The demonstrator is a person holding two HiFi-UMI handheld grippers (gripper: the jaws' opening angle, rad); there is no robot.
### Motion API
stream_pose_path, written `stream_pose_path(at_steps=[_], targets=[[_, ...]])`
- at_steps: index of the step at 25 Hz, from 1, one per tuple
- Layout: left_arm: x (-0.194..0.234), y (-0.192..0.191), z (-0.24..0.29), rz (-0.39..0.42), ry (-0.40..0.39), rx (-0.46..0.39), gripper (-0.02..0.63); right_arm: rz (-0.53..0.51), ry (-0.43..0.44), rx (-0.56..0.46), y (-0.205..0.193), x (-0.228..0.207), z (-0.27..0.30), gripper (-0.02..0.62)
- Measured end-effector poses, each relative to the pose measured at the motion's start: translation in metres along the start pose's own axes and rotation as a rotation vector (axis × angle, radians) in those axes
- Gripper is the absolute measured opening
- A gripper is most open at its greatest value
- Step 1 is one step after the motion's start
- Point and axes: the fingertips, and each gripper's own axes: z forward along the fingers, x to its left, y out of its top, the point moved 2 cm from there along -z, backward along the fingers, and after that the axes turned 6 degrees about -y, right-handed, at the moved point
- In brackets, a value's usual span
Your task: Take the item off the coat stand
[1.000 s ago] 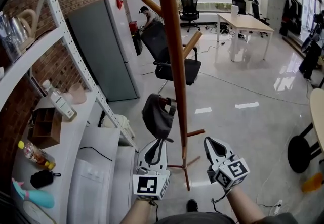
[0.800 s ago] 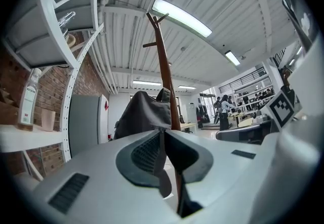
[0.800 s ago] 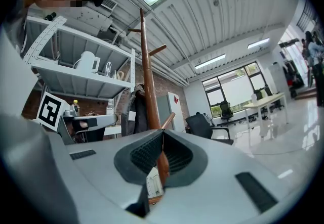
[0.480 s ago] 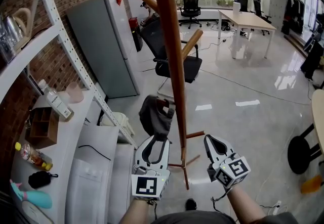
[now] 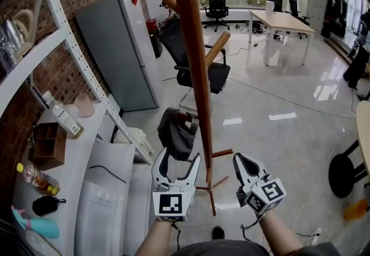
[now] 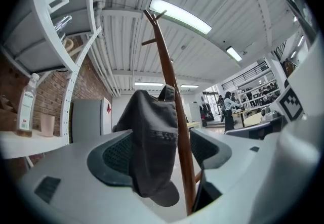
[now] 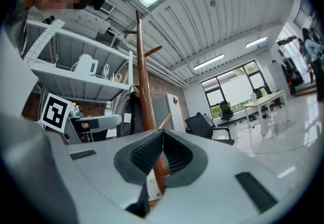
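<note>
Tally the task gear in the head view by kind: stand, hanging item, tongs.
Coat stand: 1
Cap: 1
Tongs: 2 (left tongs have just been opening, the cap between the jaws but not gripped; right tongs shut)
Total: 4

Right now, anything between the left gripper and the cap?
Nothing: in the left gripper view the cap hangs on the coat stand straight ahead of the left gripper, whose jaws have just been opening.
</note>
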Motion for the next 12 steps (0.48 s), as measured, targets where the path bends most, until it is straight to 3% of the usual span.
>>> stream_pose_path(at_steps=[4,12], targets=[[-0.003,0.001,0.01,0.027,-0.016,-0.004,0.351,-0.009,-0.012,0.009,-0.001,-0.003,-0.002,0.006],[0.008,0.001,0.021,-0.034,-0.009,0.001,0.35,-0.005,-0.026,0.004,-0.001,-0.008,-0.003,0.006]])
